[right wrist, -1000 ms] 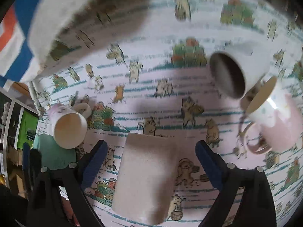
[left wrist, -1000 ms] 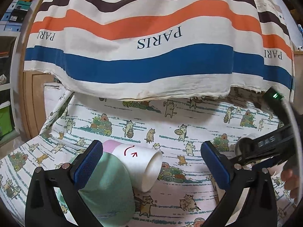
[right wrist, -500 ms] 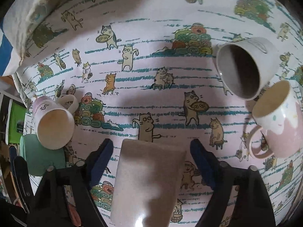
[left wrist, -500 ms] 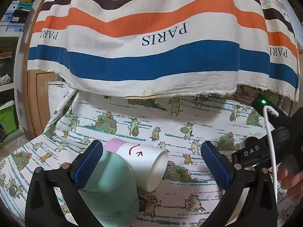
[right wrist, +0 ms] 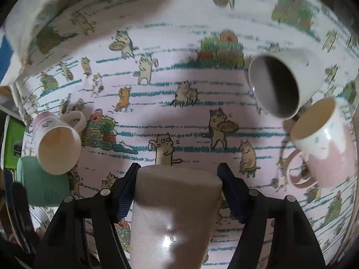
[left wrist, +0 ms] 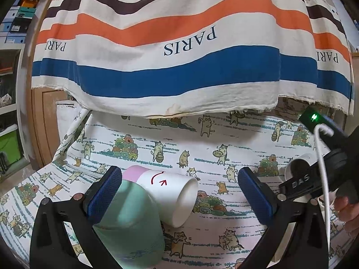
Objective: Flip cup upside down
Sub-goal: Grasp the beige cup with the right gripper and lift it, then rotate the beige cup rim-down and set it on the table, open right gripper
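In the right wrist view a speckled beige cup (right wrist: 175,210) stands bottom up on the cat-print cloth (right wrist: 170,94), between the blue pads of my right gripper (right wrist: 178,192). The jaws are closed in on its sides and the pads touch it. My left gripper (left wrist: 186,199) is open and empty. A mint green cup (left wrist: 132,222) stands bottom up by its left pad (left wrist: 105,192). A white and pink cup (left wrist: 170,195) with a red arrow lies on its side just beyond.
A grey mug (right wrist: 280,83) and a pink and white mug (right wrist: 325,143) lie on their sides at the right. The white and pink cup (right wrist: 58,141) and the mint cup (right wrist: 42,183) sit at the left. A striped PARIS cloth (left wrist: 179,51) hangs over the back.
My right gripper's jaws have closed in from wide open onto the beige cup. The left gripper has stayed open and barely moved.
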Action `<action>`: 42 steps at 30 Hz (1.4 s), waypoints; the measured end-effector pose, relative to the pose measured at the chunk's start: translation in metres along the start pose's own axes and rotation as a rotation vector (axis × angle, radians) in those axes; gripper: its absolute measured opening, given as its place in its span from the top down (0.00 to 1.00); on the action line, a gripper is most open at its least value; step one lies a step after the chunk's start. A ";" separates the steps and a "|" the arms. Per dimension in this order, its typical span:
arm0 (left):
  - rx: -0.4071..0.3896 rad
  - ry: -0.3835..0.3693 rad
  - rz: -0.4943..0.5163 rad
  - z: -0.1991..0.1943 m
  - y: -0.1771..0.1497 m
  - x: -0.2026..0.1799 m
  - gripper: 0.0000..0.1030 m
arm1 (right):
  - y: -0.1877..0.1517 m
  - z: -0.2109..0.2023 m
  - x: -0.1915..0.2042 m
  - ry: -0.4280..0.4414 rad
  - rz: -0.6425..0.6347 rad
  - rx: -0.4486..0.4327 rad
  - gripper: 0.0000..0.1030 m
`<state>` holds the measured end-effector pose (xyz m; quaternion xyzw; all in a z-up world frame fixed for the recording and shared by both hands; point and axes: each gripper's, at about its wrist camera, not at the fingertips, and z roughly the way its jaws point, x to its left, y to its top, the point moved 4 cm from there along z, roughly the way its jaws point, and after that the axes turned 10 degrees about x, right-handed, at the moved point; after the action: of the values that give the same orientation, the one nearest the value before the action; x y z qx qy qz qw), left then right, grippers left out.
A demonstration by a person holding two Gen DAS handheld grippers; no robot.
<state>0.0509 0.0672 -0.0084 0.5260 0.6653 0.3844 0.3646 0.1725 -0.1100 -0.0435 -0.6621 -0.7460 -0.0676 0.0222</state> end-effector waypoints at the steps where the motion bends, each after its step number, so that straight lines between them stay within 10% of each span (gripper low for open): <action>1: -0.002 0.000 0.003 0.000 0.000 0.000 0.00 | -0.002 -0.005 -0.001 0.002 -0.001 -0.014 0.31; 24: -0.026 0.006 0.031 -0.005 0.001 -0.004 0.00 | -0.056 -0.072 0.016 -0.156 -0.210 -0.268 0.33; 42: -0.089 -0.046 0.059 -0.028 0.009 -0.005 0.00 | -0.078 -0.131 -0.007 -0.053 -0.184 -0.623 0.25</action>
<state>0.0304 0.0602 0.0120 0.5374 0.6232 0.4118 0.3915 0.0887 -0.1424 0.0801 -0.5684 -0.7464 -0.2771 -0.2074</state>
